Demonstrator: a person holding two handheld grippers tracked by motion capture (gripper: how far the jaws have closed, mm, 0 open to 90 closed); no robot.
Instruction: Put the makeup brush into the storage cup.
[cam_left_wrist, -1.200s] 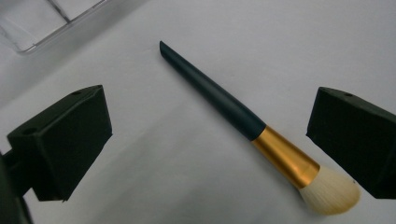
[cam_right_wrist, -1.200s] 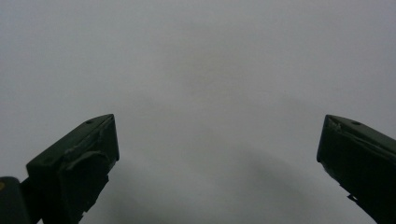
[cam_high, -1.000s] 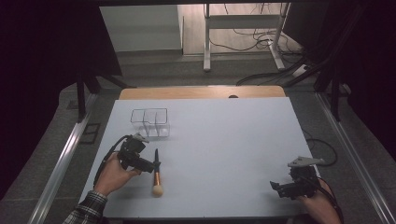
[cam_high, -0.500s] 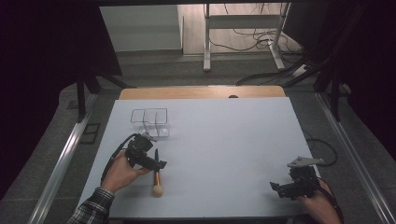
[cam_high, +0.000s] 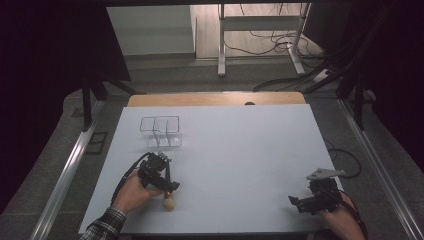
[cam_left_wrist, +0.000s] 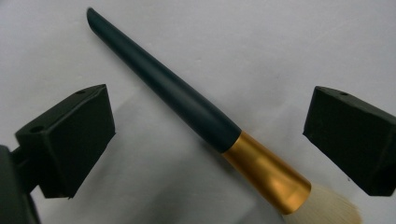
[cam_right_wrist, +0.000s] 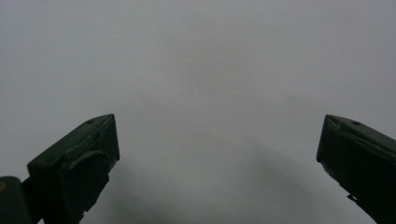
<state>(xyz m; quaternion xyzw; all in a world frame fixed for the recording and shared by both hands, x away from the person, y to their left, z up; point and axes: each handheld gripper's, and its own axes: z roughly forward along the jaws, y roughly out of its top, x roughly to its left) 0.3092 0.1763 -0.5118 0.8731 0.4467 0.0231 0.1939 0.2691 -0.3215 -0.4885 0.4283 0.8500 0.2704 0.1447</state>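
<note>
Left gripper view: left gripper (cam_left_wrist: 205, 140) wide open, straddling makeup brush (cam_left_wrist: 187, 105) flat on white surface (cam_left_wrist: 261, 42), not touching. High view: right gripper (cam_high: 300, 202) spread wide, holding nothing, near front right edge, well apart from brush.

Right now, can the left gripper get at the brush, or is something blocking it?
Probably yes. The left gripper is open with the brush lying flat on the white table between its jaws, handle and gold ferrule bare. Nothing sits in the gap; the clear organizer stands apart, farther back.
</note>
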